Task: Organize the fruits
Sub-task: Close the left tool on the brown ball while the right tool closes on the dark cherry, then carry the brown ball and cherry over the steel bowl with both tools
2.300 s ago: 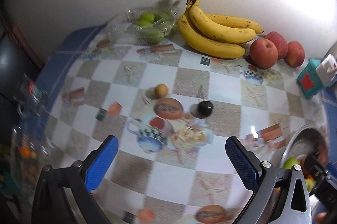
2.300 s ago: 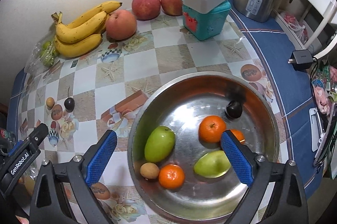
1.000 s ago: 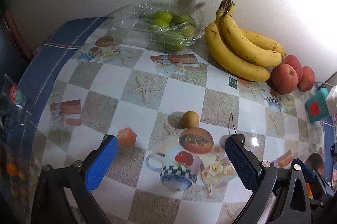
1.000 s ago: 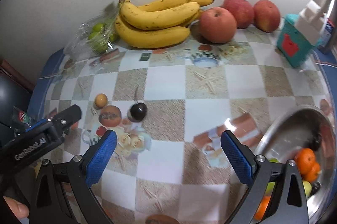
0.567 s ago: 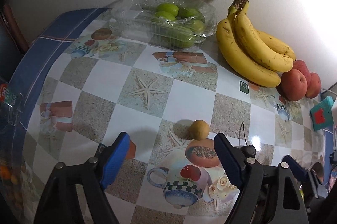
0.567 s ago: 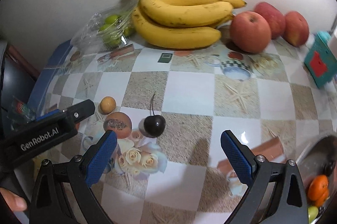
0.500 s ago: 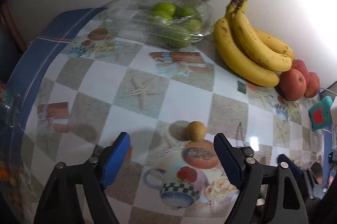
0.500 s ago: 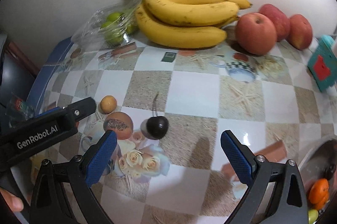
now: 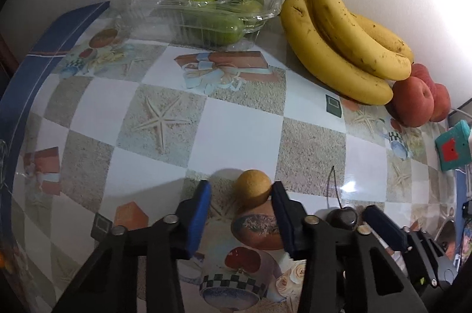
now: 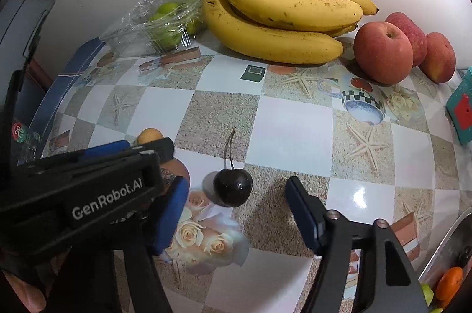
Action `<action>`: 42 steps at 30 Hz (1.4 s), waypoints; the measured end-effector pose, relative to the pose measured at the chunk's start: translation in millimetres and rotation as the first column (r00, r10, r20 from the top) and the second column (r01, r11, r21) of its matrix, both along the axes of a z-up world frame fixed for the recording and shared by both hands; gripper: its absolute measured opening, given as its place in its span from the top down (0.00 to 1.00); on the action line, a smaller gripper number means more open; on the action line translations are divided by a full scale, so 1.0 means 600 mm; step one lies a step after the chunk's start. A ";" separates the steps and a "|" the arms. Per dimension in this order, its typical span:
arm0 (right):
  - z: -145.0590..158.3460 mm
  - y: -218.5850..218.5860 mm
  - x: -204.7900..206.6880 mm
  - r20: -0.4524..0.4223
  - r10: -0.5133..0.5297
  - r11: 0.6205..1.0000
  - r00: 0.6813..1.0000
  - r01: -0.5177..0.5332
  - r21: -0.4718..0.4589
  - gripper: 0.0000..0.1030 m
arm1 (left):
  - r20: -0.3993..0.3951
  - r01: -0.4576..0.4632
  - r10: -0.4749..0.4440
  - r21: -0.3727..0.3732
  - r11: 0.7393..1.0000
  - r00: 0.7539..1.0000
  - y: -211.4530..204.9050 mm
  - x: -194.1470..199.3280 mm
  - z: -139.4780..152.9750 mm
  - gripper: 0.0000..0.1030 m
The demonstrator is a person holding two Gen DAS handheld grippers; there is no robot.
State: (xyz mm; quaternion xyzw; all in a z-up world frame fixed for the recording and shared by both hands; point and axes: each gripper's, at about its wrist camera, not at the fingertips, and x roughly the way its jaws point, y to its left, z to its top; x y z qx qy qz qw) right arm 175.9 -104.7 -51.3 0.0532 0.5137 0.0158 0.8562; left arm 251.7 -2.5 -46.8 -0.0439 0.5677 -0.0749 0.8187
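A small tan round fruit (image 9: 253, 187) lies on the patterned tablecloth between the blue pads of my left gripper (image 9: 240, 193). Its jaws are closing; the right pad is at the fruit's side and a gap still shows at the left pad. A dark cherry (image 10: 233, 187) with its stem up sits between the fingers of my right gripper (image 10: 236, 190). Those jaws are closing too, with a gap on both sides. In the right wrist view the left gripper's body (image 10: 88, 195) crowds in from the left, the tan fruit (image 10: 149, 135) showing beyond it.
Along the wall sit a clear plastic box of green fruits (image 9: 212, 9), a bunch of bananas (image 10: 280, 24) and red apples (image 10: 383, 50). A teal box (image 9: 452, 146) is at the right. A metal bowl's rim (image 10: 442, 248) with oranges shows at the bottom right.
Both grippers have come down closer to the table, each over its fruit. Both pairs of jaws have narrowed, the left far more. The tan fruit and the cherry have stayed in place.
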 end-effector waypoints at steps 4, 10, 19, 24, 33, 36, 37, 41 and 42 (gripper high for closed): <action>0.003 -0.004 -0.001 0.002 -0.004 1.000 1.000 0.004 0.014 0.50 | 0.010 0.004 -0.004 -0.008 1.000 1.000 0.000 0.000 -0.001 0.73; 0.006 -0.010 -0.005 0.001 -0.011 0.999 1.000 0.011 0.038 0.65 | 0.018 -0.001 0.001 -0.018 1.000 1.000 -0.007 -0.011 0.001 0.74; 0.015 -0.007 -0.004 -0.003 -0.011 0.999 1.000 0.011 0.053 0.74 | 0.010 -0.036 0.037 -0.052 0.998 0.999 0.015 -0.044 -0.003 0.74; 0.038 -0.012 -0.016 -0.004 -0.028 0.998 1.000 0.028 0.054 0.74 | 0.011 -0.053 0.054 -0.066 0.996 0.998 0.014 -0.073 0.022 0.74; 0.088 -0.016 -0.058 -0.005 -0.063 0.998 0.998 0.063 0.003 0.74 | 0.044 -0.057 0.061 -0.079 0.995 0.997 0.014 -0.116 0.088 0.74; 0.107 -0.016 -0.076 -0.004 -0.076 0.997 0.997 0.076 -0.013 0.74 | 0.049 -0.052 0.057 -0.089 0.995 0.997 0.015 -0.135 0.104 0.74; 0.115 -0.015 -0.083 0.000 -0.078 0.997 0.997 0.078 -0.014 0.74 | 0.052 -0.050 0.055 -0.089 0.995 0.997 0.016 -0.134 0.106 0.74; 0.139 -0.009 -0.107 0.009 -0.072 0.997 0.997 0.072 -0.012 0.74 | 0.081 -0.048 0.055 -0.084 0.995 0.995 0.020 -0.161 0.136 0.74; 0.142 -0.007 -0.113 0.009 -0.071 0.997 0.997 0.071 -0.015 0.74 | 0.087 -0.048 0.056 -0.084 0.995 0.995 0.020 -0.166 0.140 0.74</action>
